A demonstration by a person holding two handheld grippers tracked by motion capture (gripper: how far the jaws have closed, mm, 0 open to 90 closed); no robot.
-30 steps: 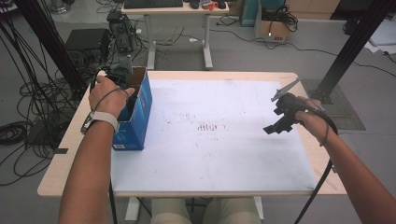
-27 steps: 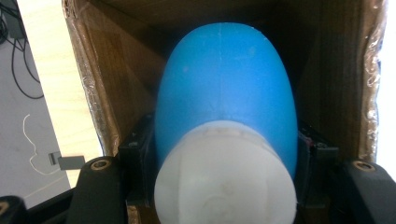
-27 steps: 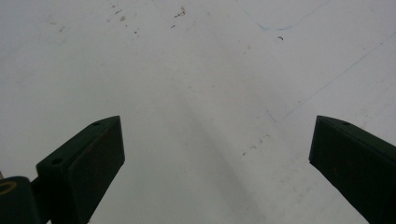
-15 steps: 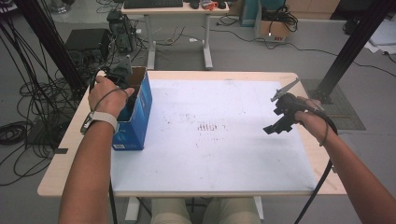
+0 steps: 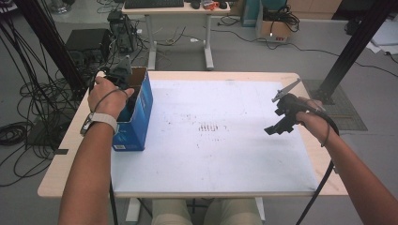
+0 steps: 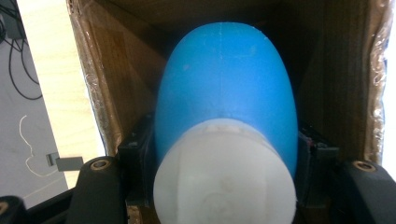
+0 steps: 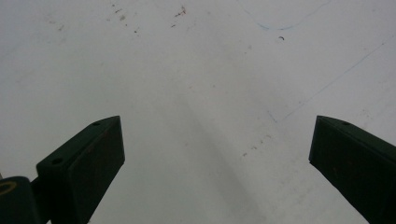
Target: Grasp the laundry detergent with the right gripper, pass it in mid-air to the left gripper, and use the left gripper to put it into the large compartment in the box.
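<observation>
1. cables (image 5: 28, 93) lie on the floor at the far left, beside the table (image 5: 70, 140), whose bare wooden edge runs down its left side.
2. box (image 5: 136, 117), blue outside and brown cardboard inside, stands open-topped on the left part of the table, its long side running near to far along the left edge of the white mat (image 5: 211, 131).
3. left hand (image 5: 105, 96) is over the far end of the box, and the left gripper (image 5: 123, 77) points down into it.
4. bottle (image 6: 226, 107), blue with a white cap (image 6: 224, 172), sits inside the box; in the left gripper view the cap faces the camera and the blue body reaches away toward the box's brown bottom.
5. black jaws press against the bottle on both sides just behind the cap, so the left gripper is clamped on the bottle.
6. mat covers most of the tabletop; faint dark smudges mark its middle.
7. right gripper (image 5: 281, 115) hangs above the mat's right part, held by the right hand (image 5: 312, 115), well apart from the box.
8. in the right gripper view (image 7: 215, 158) its jaws stand wide apart with nothing between them, only the scuffed white mat below.
</observation>
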